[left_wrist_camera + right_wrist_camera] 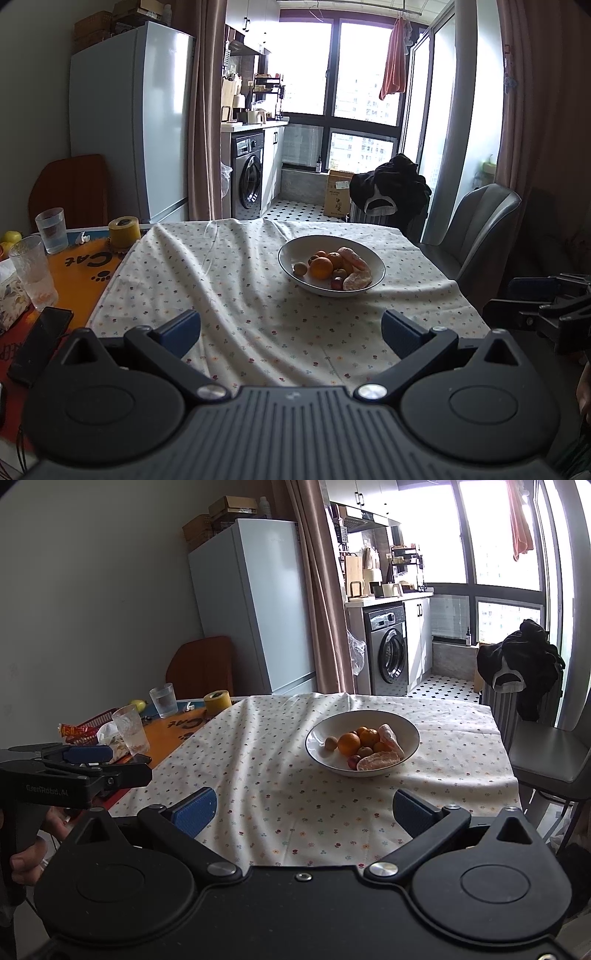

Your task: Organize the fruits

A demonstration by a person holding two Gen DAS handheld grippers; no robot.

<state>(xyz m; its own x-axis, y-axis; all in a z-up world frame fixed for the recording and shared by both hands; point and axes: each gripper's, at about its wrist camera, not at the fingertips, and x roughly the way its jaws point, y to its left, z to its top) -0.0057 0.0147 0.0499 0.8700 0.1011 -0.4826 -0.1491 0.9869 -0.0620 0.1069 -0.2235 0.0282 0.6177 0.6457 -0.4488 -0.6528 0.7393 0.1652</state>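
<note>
White shallow ceramic bowl with dark rim [373, 258] sits right of centre in both views, on the white flower-print tablecloth [236, 280]. All visible fruit already inside it: large round orange [320, 267], peeled pinkish citrus segments [356, 280], small brown kiwi-like fruit [300, 268]. No loose fruit seen on the cloth. Fits two stages: fruit gathered and done, or fruit waiting to be taken out and sorted; can't tell which. Left black two-finger gripper with blue pads [291, 334]: spread wide, nothing between pads, low centre of frame. Right black two-finger gripper with blue pads [304, 812]: same, spread wide, holding nothing. Both short of the bowl, near table edge. If reaching into the bowl: approach from above, mind the rim, pinch round fruit across the widest part, go light on the peeled segments since those look soft and likely to squash. Counts, approximate because of the pile: one bowl, roughly three or four orange citrus, two peeled segment pieces, about two brown fruits, one or two small dark red ones. Off-task, left of frame: two clear glass tumblers [162, 699], one yellow tape roll [217, 701], one yellowish fruit at far left [137, 704] off the cloth.
</note>
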